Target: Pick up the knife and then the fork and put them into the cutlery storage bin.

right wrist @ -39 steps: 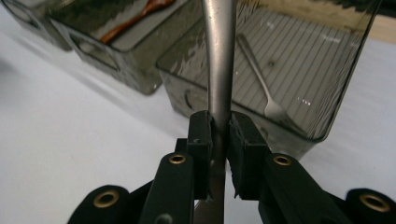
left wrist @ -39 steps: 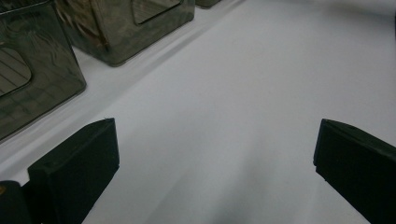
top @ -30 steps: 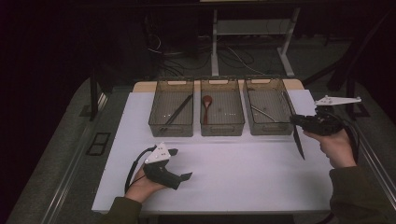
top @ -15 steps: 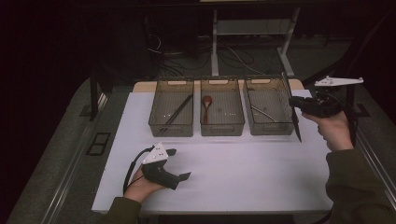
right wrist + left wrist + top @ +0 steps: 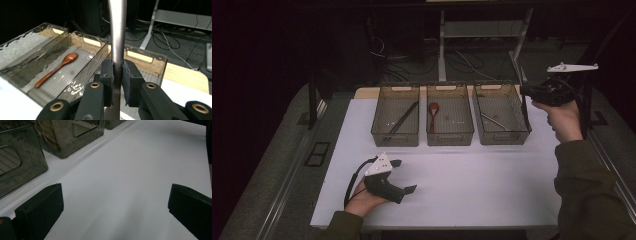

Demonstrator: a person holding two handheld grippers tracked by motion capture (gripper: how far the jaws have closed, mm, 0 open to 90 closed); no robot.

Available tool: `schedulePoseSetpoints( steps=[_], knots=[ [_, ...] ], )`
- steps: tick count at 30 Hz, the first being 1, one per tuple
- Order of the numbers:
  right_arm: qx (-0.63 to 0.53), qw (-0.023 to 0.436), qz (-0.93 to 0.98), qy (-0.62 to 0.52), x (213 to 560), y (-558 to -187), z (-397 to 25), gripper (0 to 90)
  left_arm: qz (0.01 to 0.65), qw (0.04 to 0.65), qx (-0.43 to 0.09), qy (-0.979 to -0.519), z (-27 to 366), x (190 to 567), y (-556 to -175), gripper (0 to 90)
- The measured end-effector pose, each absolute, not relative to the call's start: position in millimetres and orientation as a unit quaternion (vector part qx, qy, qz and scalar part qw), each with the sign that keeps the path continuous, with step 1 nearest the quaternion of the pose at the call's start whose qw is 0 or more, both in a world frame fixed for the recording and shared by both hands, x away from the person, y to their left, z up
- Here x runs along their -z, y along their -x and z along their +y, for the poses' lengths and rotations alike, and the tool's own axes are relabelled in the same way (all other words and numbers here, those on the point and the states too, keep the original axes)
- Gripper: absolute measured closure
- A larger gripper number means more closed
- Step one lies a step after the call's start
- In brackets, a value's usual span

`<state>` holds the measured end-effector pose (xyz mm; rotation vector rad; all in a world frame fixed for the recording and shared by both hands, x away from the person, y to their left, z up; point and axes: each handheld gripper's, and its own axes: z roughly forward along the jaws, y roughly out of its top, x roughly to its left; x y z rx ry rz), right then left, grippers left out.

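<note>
Metal utensil handle [image 5: 117, 32]: stiff, light, slick; best taken mid-shaft as it is now. Long axis near vertical, hanging beside the right bin [image 5: 502, 114]; which end is up, can't tell. Right tool [image 5: 117, 75] clamped on it. Left tool [image 5: 112, 210] apart, empty, low over the white surface [image 5: 472, 185].

The metal utensil [image 5: 117, 37] clamped in the right gripper [image 5: 117, 77] runs off the top edge of the right gripper view, its end unseen (knife or fork, no telling). In the right bin [image 5: 502, 120], the thin metal piece [image 5: 492, 120] is too small to identify.
</note>
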<state>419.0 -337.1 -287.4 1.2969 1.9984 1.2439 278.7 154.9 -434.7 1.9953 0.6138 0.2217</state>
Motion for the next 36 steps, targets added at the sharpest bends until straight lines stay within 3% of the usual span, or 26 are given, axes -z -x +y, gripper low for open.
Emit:
schedulePoseSetpoints(
  steps=[14, 36],
  knots=[
    [-0.445, 0.242, 0.719, -0.475, 303, -450, -334, 78.0, 0.248, 0.499, -0.093, -0.825, 156, 434, -279, 0.0],
    [-0.410, 0.221, 0.738, -0.488, 347, -451, -338, 78.0, 0.249, 0.499, -0.091, -0.825, 155, 434, -278, 0.0]
  ],
)
